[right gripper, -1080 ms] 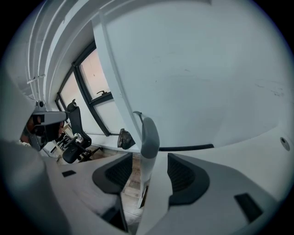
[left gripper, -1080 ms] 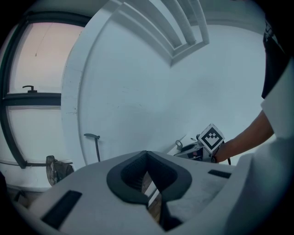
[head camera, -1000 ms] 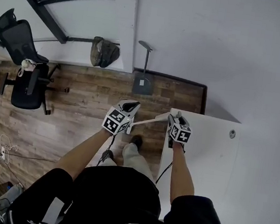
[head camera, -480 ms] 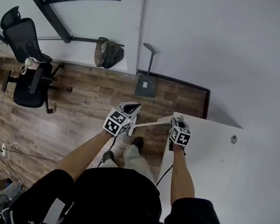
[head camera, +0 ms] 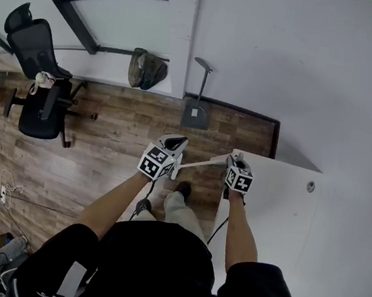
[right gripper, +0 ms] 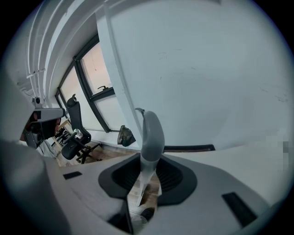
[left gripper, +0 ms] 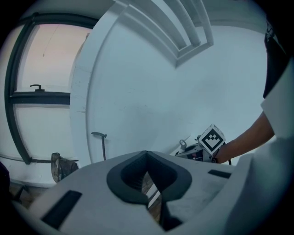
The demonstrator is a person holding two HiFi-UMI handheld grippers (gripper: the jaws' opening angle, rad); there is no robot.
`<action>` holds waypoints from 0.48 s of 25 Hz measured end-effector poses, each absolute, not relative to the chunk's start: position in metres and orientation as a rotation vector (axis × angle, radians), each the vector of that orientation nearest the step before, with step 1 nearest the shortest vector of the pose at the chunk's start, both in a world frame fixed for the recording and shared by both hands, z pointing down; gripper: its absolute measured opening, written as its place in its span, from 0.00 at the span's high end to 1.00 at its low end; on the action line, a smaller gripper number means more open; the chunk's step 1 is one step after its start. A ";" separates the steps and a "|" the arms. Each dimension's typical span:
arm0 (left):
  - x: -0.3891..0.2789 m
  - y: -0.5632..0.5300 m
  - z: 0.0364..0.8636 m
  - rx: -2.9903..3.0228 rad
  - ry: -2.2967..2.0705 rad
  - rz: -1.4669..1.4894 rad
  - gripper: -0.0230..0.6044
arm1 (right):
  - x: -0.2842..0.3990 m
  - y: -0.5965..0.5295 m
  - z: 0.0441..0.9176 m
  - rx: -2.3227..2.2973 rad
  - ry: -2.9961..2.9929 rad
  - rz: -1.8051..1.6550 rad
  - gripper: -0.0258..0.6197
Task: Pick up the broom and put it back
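The right tongs (head camera: 234, 160) have just been closing and now pinch the grey grip end of the broom handle (head camera: 201, 163). The left tongs (head camera: 173, 143) are clamped further along the same white shaft. The broom hangs aslant between them, above the wood floor (head camera: 104, 147) and just beside the white tabletop (head camera: 280, 211).

I'd say the pick-up is made with both holds set, and the carry comes next. That means tipping the handle upright and taking it to the wall at 12 o'clock, where a long-handled dustpan (head camera: 197, 108) stands, likely its place.

The head view gives the span of shaft and the office chair (head camera: 40, 91) at 10 o'clock. Only the right gripper view shows the grey tip rising between the pads. No view shows the bristles.
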State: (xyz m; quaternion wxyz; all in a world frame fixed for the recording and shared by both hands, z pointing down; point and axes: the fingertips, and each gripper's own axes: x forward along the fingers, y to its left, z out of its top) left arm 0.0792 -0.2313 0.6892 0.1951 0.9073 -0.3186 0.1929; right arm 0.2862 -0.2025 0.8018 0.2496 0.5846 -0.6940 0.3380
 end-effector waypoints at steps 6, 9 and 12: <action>0.064 -0.224 0.683 2.536 -0.917 0.524 0.94 | 0.273 -0.201 0.795 1.595 -1.903 0.920 0.78; 0.055 -0.221 0.683 2.527 -0.934 0.515 0.94 | 0.267 -0.200 0.792 1.600 -1.909 0.913 0.78; 0.041 -0.222 0.682 2.514 -0.969 0.503 0.94 | 0.252 -0.201 0.790 1.588 -1.922 0.905 0.78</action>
